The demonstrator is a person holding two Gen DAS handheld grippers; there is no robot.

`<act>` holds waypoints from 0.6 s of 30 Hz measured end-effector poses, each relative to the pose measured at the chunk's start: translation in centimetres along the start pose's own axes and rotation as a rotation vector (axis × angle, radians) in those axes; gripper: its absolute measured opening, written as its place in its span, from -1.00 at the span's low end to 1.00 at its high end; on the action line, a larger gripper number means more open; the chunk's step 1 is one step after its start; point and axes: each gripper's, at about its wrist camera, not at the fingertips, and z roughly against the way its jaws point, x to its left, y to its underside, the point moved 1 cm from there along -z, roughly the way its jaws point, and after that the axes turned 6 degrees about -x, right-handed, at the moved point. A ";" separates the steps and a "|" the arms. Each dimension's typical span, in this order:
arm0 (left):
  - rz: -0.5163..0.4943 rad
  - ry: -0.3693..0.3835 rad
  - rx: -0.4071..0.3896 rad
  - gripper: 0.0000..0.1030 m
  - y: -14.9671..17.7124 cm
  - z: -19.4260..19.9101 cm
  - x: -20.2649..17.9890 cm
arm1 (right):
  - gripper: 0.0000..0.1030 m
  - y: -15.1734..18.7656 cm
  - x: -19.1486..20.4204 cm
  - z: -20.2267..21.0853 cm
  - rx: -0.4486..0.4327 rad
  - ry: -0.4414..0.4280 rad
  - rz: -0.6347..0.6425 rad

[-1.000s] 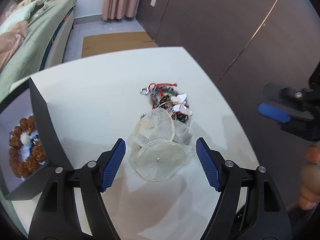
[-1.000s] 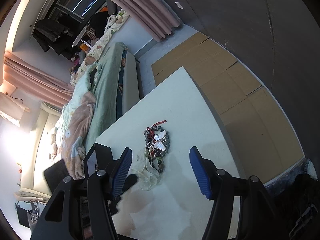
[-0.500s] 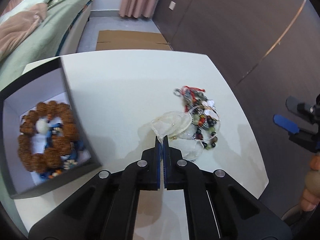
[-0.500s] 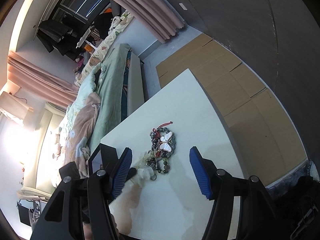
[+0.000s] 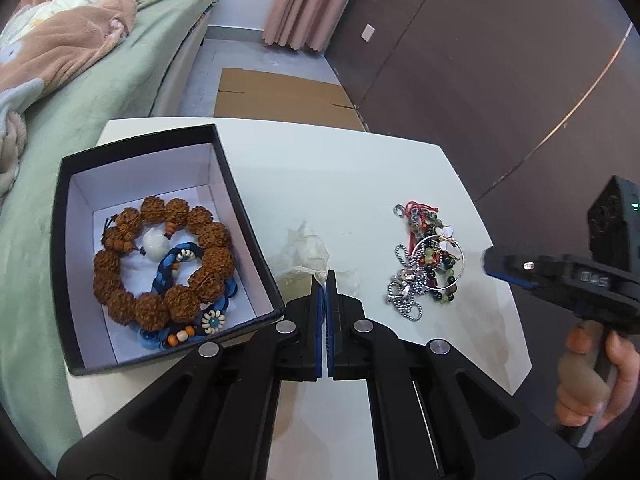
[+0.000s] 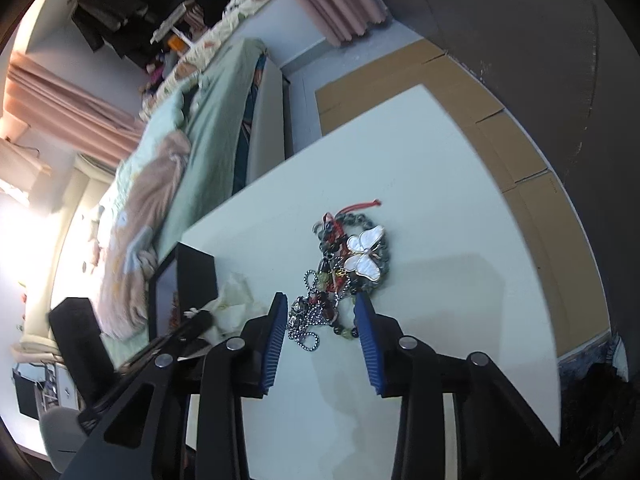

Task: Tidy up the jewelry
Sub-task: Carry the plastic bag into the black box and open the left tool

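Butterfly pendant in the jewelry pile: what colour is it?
White, pearly, with thin gold edging; the butterfly pendant shows best in the right wrist view.

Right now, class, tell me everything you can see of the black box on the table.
The box is a lidless rectangular carton, black outside and on its rim, white inside, seemingly cardboard. It sits upright on the white table at its left edge, beside the bed. Inside lie a ring of big brown knobbly beads, a white bead, and blue cord with small flower beads. Crumpled sheer pouches, pinched by the left gripper, lie close against its right wall.
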 end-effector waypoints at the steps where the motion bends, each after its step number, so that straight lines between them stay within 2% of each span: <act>1: 0.003 0.001 -0.004 -0.95 -0.1 0.4 0.3 | -0.41 0.0 0.1 -0.4 0.008 0.008 0.004; 3: 0.004 0.006 -0.014 -0.95 -0.3 0.8 0.4 | -0.48 0.0 0.2 -1.3 0.020 0.023 0.007; 9: 0.008 -0.015 -0.041 -0.95 -1.8 2.9 1.1 | -0.99 -0.2 1.0 -2.1 0.001 0.043 0.023; 18: -0.015 -0.012 -0.126 -0.94 -4.0 7.1 1.2 | -0.99 -0.7 3.9 -0.4 -0.064 -0.088 0.053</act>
